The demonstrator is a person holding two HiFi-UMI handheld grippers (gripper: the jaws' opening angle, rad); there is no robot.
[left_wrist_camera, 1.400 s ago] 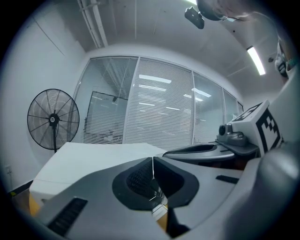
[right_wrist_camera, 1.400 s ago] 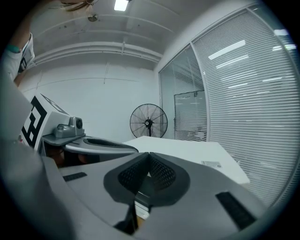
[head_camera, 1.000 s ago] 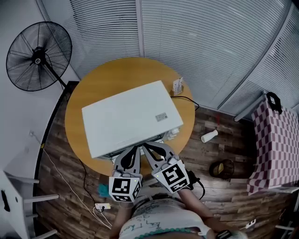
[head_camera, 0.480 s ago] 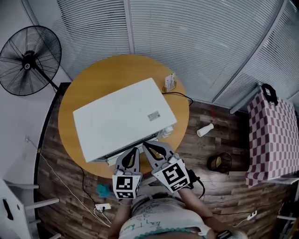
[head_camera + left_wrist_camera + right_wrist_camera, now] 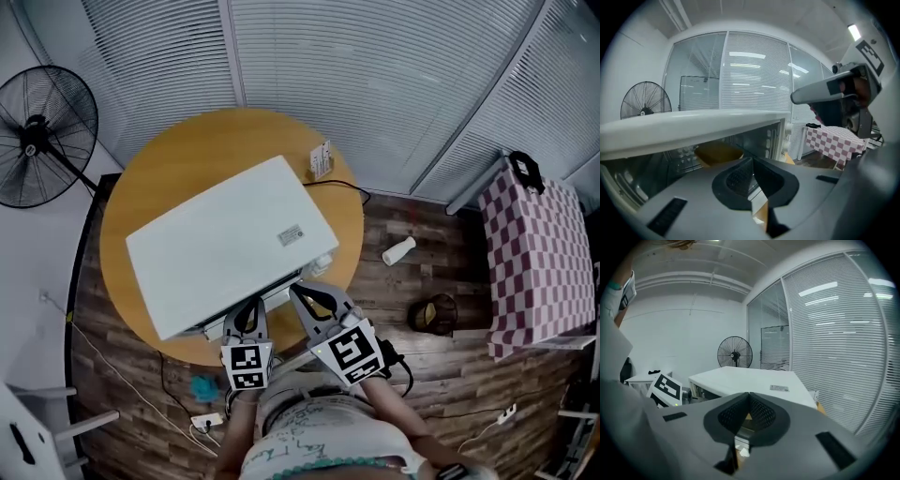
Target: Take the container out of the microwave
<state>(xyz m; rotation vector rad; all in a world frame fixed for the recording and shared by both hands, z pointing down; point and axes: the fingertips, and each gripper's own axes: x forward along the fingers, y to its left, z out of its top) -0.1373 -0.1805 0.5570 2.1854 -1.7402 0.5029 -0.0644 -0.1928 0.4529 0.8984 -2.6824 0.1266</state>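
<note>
A white microwave (image 5: 225, 244) stands on a round wooden table (image 5: 216, 150). In the left gripper view its front (image 5: 754, 140) fills the middle, and a yellowish container (image 5: 717, 153) shows inside, behind the glass. My left gripper (image 5: 246, 317) (image 5: 752, 161) hangs just before the microwave's front edge, jaws shut on nothing. The right gripper (image 5: 305, 292) (image 5: 749, 397) sits beside it to the right, also shut and empty, and looks over the microwave's top (image 5: 745, 378). It shows at the upper right of the left gripper view (image 5: 834, 91).
A standing fan (image 5: 42, 136) is left of the table. A small box (image 5: 321, 161) sits at the table's far edge. On the wooden floor lie a white bottle (image 5: 398, 250), a dark bowl (image 5: 433, 314) and a power strip (image 5: 208, 420). A checked cloth (image 5: 534, 258) covers a table on the right.
The left gripper has sunk lower in front of the microwave. The right gripper has shifted a little. Both stay shut. The head view has swung, so the table sits further left.
</note>
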